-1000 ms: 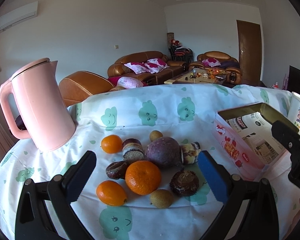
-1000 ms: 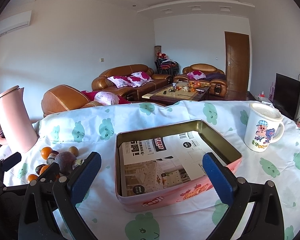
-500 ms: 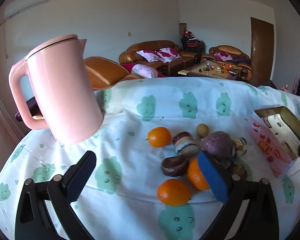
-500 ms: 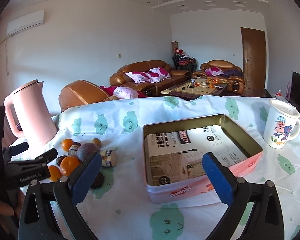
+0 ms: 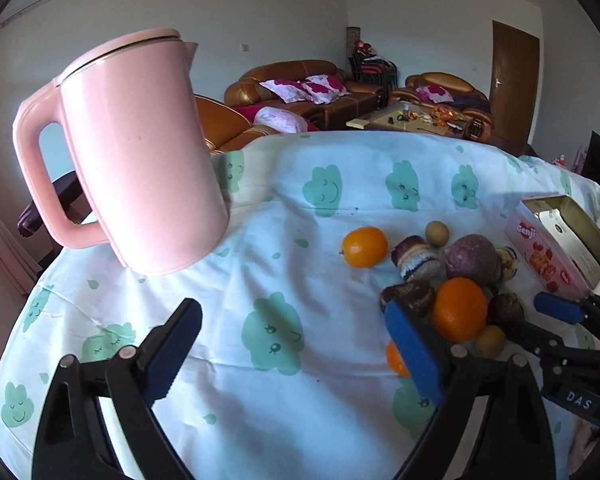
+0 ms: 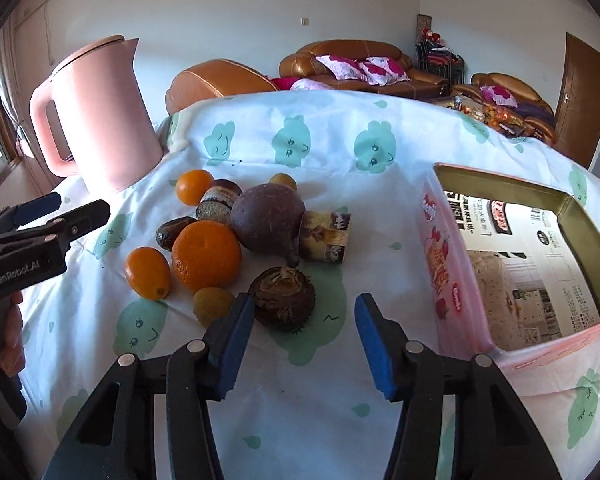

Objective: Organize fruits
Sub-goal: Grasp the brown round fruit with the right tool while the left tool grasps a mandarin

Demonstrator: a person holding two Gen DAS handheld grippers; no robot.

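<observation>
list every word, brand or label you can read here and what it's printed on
"Genji" – side of the pink tin.
"GenRobot.AI" – body of the left hand-held gripper, seen from the right wrist.
"DAS" – body of the right hand-held gripper, seen from the left wrist; any further letters run out of view.
Printed paper lining the tin: dark label blocks and Chinese-looking text, too small to read.
Small red oval labels on the tin's side: blurred.

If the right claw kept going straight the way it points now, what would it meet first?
Most likely the dark brown, rough-skinned fruit just ahead of the open right claw, slightly toward its left finger. Beyond that sits the large purple fruit. Depth is hard to judge.
</observation>
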